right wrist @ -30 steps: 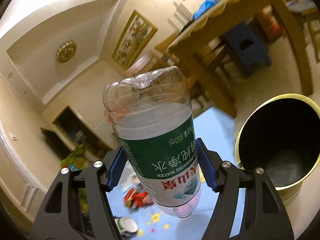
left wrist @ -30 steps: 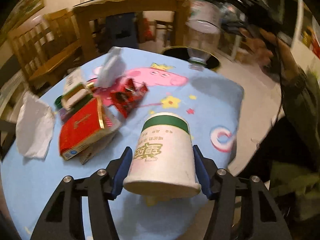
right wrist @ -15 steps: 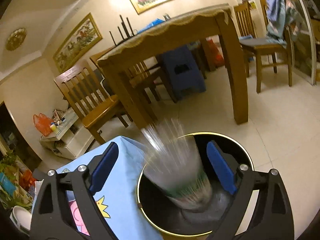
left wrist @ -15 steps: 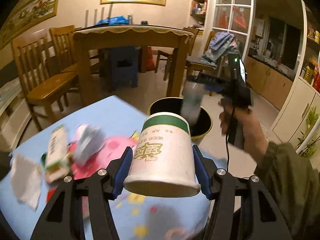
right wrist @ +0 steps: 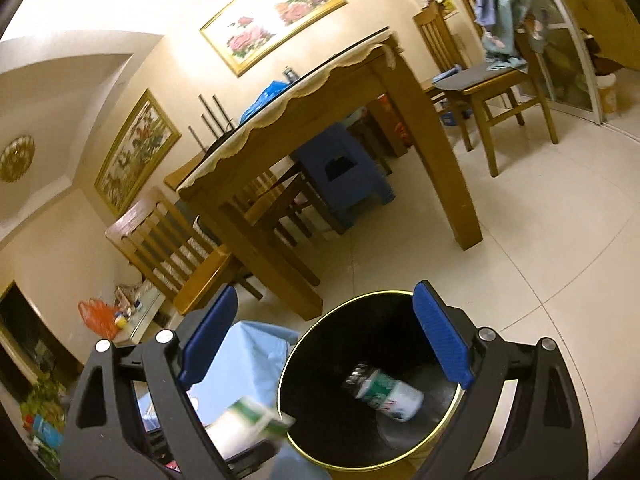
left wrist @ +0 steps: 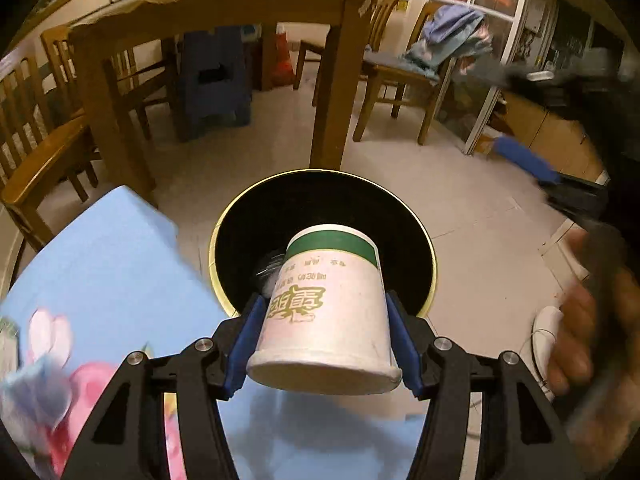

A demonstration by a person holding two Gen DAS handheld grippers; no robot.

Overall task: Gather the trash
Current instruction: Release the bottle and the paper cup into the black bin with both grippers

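Observation:
A white paper cup [left wrist: 324, 312] with a green band hangs bottom-up, my left gripper [left wrist: 324, 340] shut on its sides. It hovers over the near rim of a black bin [left wrist: 320, 200] with a gold edge, beside the blue tablecloth [left wrist: 112, 264]. My right gripper [right wrist: 324, 336] stands open and empty above the same bin [right wrist: 340, 344]. A clear water bottle [right wrist: 384, 392] with a green label lies on the bin's bottom. The cup [right wrist: 248, 424] shows blurred at the lower left of the right wrist view. The right gripper [left wrist: 524, 160] appears blurred at the right of the left wrist view.
A wooden dining table [right wrist: 360, 92] with chairs [right wrist: 176, 248] and a blue stool [right wrist: 344, 176] stands beyond the bin on a tiled floor. A person's hand [left wrist: 592, 320] is at the right. Blurred litter [left wrist: 36, 380] lies on the cloth at lower left.
The right gripper opened and let the bottle drop into the bin. The left gripper carried the cup from above the table to the bin's near rim.

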